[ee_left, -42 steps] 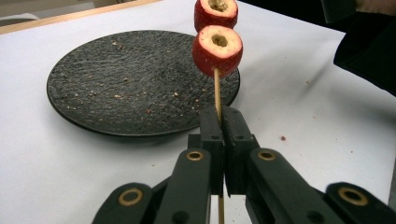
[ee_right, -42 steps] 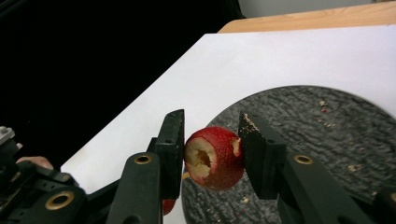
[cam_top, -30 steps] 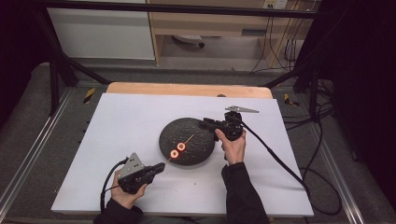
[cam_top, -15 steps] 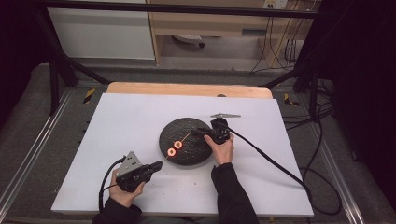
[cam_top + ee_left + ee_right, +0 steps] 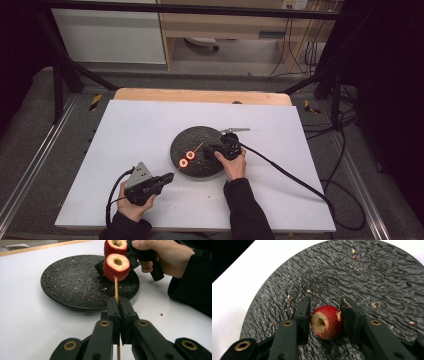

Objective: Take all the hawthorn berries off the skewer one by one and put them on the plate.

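Resting on the black plate point(image 5: 372, 272), the cored red fruit point(image 5: 327, 322) sits between the right claw point(image 5: 327, 312) pads.

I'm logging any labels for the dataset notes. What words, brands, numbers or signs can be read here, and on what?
None can be read: no writing shows on the plate, the fruit, the skewer, the left gripper, the right gripper or the table.
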`<state>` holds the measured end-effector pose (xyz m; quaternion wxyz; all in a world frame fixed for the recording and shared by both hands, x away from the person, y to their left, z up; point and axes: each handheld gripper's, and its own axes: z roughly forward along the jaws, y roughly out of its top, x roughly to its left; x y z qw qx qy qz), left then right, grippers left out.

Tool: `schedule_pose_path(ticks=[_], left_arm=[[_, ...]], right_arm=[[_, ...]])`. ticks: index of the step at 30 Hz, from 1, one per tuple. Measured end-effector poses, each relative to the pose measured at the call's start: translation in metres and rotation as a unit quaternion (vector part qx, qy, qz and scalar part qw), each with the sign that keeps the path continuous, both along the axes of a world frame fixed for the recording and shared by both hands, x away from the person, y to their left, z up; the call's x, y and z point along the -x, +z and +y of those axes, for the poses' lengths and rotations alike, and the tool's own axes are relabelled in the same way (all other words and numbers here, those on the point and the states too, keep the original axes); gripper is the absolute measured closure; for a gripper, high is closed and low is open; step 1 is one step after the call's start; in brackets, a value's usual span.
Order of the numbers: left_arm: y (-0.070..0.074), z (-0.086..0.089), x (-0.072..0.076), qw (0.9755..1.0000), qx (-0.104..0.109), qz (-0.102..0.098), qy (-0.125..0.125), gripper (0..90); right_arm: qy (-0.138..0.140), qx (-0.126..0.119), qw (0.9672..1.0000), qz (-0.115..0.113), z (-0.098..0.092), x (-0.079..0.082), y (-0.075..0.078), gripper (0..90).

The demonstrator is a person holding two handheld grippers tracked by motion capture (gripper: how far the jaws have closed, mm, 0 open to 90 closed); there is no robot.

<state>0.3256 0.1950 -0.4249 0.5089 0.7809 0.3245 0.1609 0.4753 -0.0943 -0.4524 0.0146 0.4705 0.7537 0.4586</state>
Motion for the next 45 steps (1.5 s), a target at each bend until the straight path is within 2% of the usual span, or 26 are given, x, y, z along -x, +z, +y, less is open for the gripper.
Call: schedule_pose_path(ticks=[4, 5, 10, 11, 12, 14, 16, 23, 26, 27, 28, 30, 35, 36, 38, 39, 42, 43, 45], left_arm=[[0.0, 0.0, 0.0, 1.0, 0.0, 0.0, 0.0, 87.9], [0.0, 0.0, 0.0, 1.0, 0.0, 0.0, 0.0, 87.9], [0.0, 0.0, 0.0, 1.0, 0.0, 0.001, 0.001, 87.9], [0.0, 0.0, 0.0, 1.0, 0.0, 0.0, 0.001, 87.9], [0.0, 0.0, 0.0, 1.0, 0.0, 0.0, 0.002, 87.8], [0.0, 0.0, 0.0, 1.0, 0.0, 0.0, 0.002, 87.9], [-0.001, 0.0, 0.0, 1.0, 0.0, -0.001, 0.002, 87.8], [-0.001, 0.0, 0.0, 1.0, -0.002, -0.001, 0.003, 87.8], [-0.001, 0.0, -0.001, 1.0, -0.004, 0.0, 0.004, 87.8], [-0.002, 0.0, 0.0, 1.0, -0.003, -0.001, 0.004, 87.8], [-0.002, -0.001, 0.0, 1.0, -0.004, 0.0, 0.004, 87.8], [-0.002, -0.001, 0.0, 1.0, -0.006, -0.001, 0.002, 87.8], [-0.003, -0.005, 0.0, 1.0, -0.007, -0.001, -0.002, 87.8], [-0.003, -0.006, 0.001, 1.0, -0.008, -0.001, -0.003, 87.8], [-0.004, -0.008, 0.001, 0.9999, -0.009, -0.003, -0.005, 87.8], [-0.004, -0.008, 0.002, 0.9999, -0.011, -0.003, -0.007, 87.8], [-0.005, -0.01, 0.002, 0.9999, -0.012, -0.003, -0.008, 87.9], [-0.005, -0.01, 0.002, 0.9999, -0.013, -0.002, -0.009, 87.8], [-0.005, -0.011, 0.002, 0.9999, -0.014, -0.002, -0.009, 87.9]], right_arm=[[0.002, 0.004, 0.9999, -0.011, -0.001, 0.002, 0.004, 54.6], [0.002, 0.004, 0.9997, -0.023, -0.003, 0.004, 0.01, 48.0], [0.007, -0.002, 0.9984, -0.057, -0.007, 0.015, 0.027, 27.4], [0.007, -0.002, 0.9984, -0.057, -0.007, 0.015, 0.027, 27.4], [0.011, -0.012, 0.998, -0.062, -0.009, 0.02, 0.033, 19.1], [0.012, -0.013, 0.998, -0.061, -0.009, 0.022, 0.035, 16.8], [0.024, -0.018, 0.9974, -0.066, -0.009, 0.03, 0.042, 9.8], [0.036, -0.047, 0.9956, -0.072, -0.005, 0.047, 0.045, 5.2], [0.04, -0.073, 0.9937, -0.074, 0.0, 0.057, 0.045, 6.8], [0.04, -0.073, 0.9937, -0.074, 0.0, 0.057, 0.045, 6.8], [0.044, -0.088, 0.9924, -0.073, 0.003, 0.06, 0.044, 8.6], [0.044, -0.091, 0.9922, -0.073, 0.003, 0.061, 0.043, 9.7], [0.054, -0.107, 0.9907, -0.065, 0.006, 0.063, 0.04, 20.6], [0.054, -0.107, 0.9907, -0.065, 0.006, 0.063, 0.04, 20.6], [0.054, -0.107, 0.9906, -0.066, 0.008, 0.064, 0.037, 28.2], [0.054, -0.107, 0.9906, -0.066, 0.008, 0.064, 0.037, 28.2], [0.059, -0.115, 0.9895, -0.064, 0.01, 0.065, 0.034, 35.8], [0.061, -0.121, 0.9891, -0.059, 0.011, 0.065, 0.033, 40.6], [0.061, -0.123, 0.9888, -0.056, 0.011, 0.065, 0.033, 42.9]])
